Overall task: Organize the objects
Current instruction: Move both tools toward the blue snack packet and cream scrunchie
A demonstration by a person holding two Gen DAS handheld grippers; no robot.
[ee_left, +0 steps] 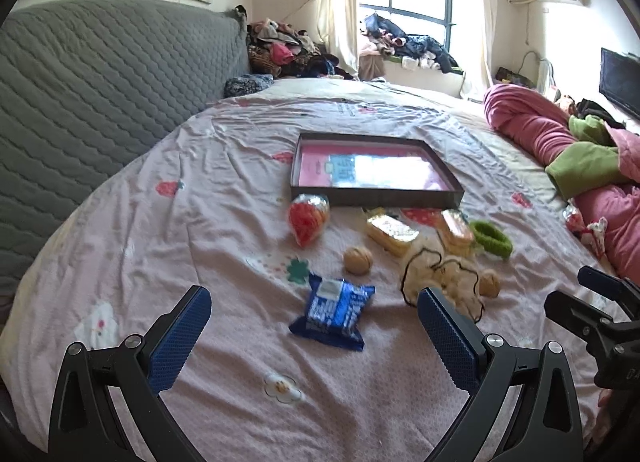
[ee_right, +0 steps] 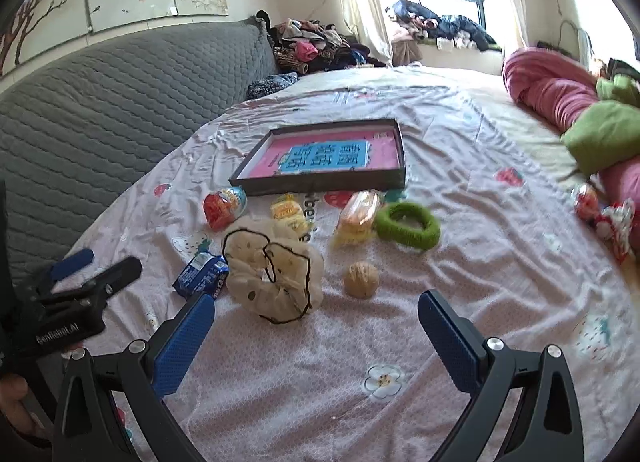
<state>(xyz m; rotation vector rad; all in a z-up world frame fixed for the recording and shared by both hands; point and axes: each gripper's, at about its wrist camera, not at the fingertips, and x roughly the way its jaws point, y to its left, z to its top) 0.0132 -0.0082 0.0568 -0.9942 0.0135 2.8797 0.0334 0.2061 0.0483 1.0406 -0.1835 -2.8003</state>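
Hovering over a pink printed bedsheet point(ee_left: 224, 189), both tools are spread wide with nothing between their blue pads.

- Left gripper point(ee_left: 314, 336): released, empty; the blue snack packet point(ee_left: 334, 308) lies on the sheet just ahead, between the finger lines. This tool also shows at 9 o'clock in the right wrist view.
- Right gripper point(ee_right: 316, 336): released, empty; the cream scrunchie point(ee_right: 276, 274) with dark trim lies ahead toward 11 o'clock, a walnut point(ee_right: 361, 279) at 12 o'clock.
- Shallow dark tray point(ee_right: 320, 183): at 12 o'clock beyond the loose items, holding only a pink card with a blue label.
- Red egg-shaped wrapped toy point(ee_left: 308, 219): just before the tray's near left corner.
- Two yellow wrapped cakes point(ee_left: 390, 234): side by side before the tray's near edge, one tilted against the other item.
- Green fuzzy hair ring point(ee_right: 408, 225): at 1 o'clock in the right wrist view, beside the cakes.
- Second walnut point(ee_left: 490, 282): touching the scrunchie's right side in the left wrist view; the first sits to the scrunchie's left.
- Pink and green bedding point(ee_left: 560, 141): bundled at 2 o'clock.
- Grey quilted headboard point(ee_left: 100, 73): at 10 o'clock.
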